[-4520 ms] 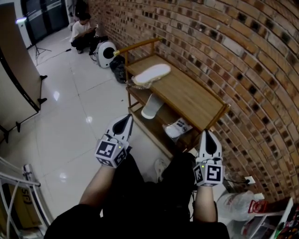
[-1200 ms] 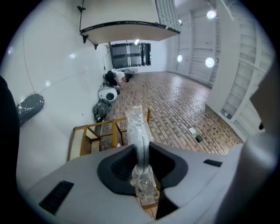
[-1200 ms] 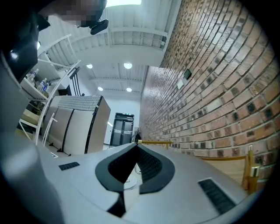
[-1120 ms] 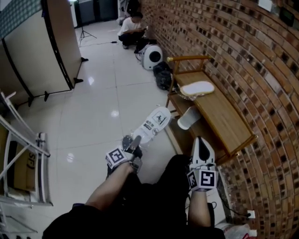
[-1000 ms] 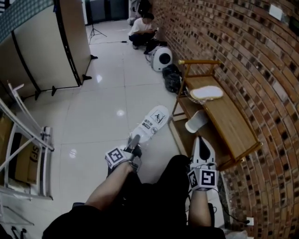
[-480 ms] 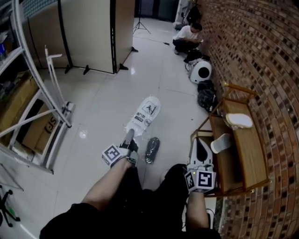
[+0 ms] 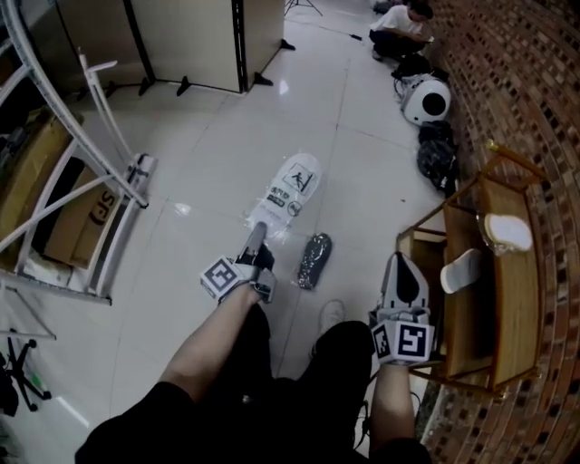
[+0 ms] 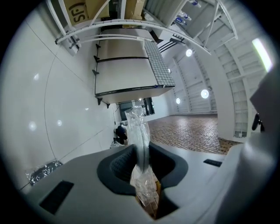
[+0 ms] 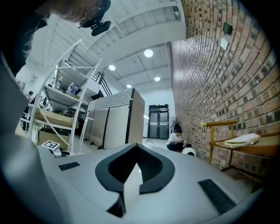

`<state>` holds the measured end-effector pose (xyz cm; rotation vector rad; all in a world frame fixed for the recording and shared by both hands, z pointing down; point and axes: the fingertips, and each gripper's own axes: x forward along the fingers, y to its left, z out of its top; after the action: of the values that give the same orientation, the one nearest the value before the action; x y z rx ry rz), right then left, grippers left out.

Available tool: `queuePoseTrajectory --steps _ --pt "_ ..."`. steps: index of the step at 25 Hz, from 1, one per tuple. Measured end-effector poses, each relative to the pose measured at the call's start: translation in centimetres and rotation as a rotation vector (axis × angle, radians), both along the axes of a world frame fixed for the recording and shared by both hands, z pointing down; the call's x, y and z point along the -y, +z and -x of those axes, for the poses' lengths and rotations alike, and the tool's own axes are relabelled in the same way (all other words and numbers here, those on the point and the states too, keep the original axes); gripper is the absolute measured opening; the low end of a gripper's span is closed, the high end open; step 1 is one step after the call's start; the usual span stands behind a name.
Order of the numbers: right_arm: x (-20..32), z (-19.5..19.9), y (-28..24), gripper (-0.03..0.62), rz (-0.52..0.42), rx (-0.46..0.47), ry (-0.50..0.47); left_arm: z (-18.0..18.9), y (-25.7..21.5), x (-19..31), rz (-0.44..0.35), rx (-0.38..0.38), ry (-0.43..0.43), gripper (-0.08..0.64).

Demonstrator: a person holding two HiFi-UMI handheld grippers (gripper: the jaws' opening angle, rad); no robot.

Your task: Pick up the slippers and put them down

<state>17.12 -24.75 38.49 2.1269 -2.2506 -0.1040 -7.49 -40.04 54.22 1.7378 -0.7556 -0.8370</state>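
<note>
I'm clamping my left gripper on the near end of the bagged slipper. The pads are pinching crinkled clear film w/ what looks like the sole edge inside. The slipper is sticking out ahead of me over the tiled floor, well apart from the wooden rack, on its open-floor side. My right gripper is hanging just beside the rack's near end, jaws pressing together on nothing.

Handling, my guess: it's light, w/ a soft, bendy sole, but the film is thin & slick. So it's prob. swinging on the grip and could slip or tear. A safer hold would be across the sole edge thru the plastic, near the heel.

Around:
- A dark shiny wrapped bundle is lying on the floor between my left gripper & the rack. It's the main thing in the way of a set-down there.
- Two more white slippers are sitting at the rack: top slipper on its top board, lower slipper leaning on the shelf below.
- Past the rack's far end: black bag, round white appliance, seated person.
- Across the floor from the rack: metal shelving frame w/ a cardboard box.
</note>
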Motion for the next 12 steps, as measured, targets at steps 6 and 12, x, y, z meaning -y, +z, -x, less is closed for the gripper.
queuePoseTrajectory --steps 6,12 --pt "4.5 -0.7 5.0 0.009 0.067 0.021 -0.033 -1.1 4.7 2.8 0.045 0.02 -0.004 0.077" --pt "9.7 -1.4 11.7 0.009 0.133 0.078 -0.055 -1.8 12.8 5.8 0.13 0.078 -0.046 0.077"
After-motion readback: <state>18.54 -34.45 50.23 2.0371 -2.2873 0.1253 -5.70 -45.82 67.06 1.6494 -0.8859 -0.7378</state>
